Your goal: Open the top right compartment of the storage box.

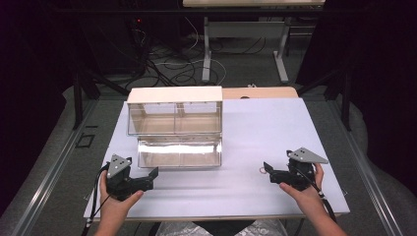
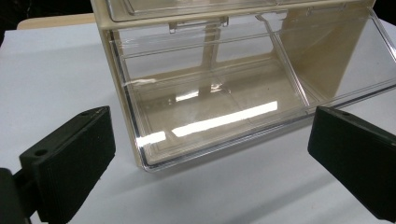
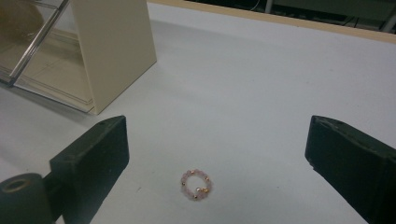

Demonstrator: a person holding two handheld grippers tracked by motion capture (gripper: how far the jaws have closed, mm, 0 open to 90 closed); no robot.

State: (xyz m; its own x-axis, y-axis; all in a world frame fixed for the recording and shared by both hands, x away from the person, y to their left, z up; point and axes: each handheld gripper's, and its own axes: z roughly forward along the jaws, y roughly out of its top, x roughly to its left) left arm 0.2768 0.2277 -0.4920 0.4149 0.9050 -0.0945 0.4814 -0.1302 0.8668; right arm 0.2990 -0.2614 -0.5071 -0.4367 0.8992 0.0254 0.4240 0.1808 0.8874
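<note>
Left claw (image 1: 153, 173) sits spread wide and empty in front of the organizer box (image 1: 174, 125), whose lower drawer (image 2: 210, 116) is already tipped open. The bead ring (image 3: 196, 185) lies on the counter (image 1: 255, 132) between the right claw's (image 1: 268, 169) spread jaws, not grabbed yet. So pickup and drop-in are left, I'd say.

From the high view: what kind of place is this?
Probably a lab recording station: a white table ringed by dark curtains, loose floor cables, and a person holding the left gripper and right gripper, both open.
</note>
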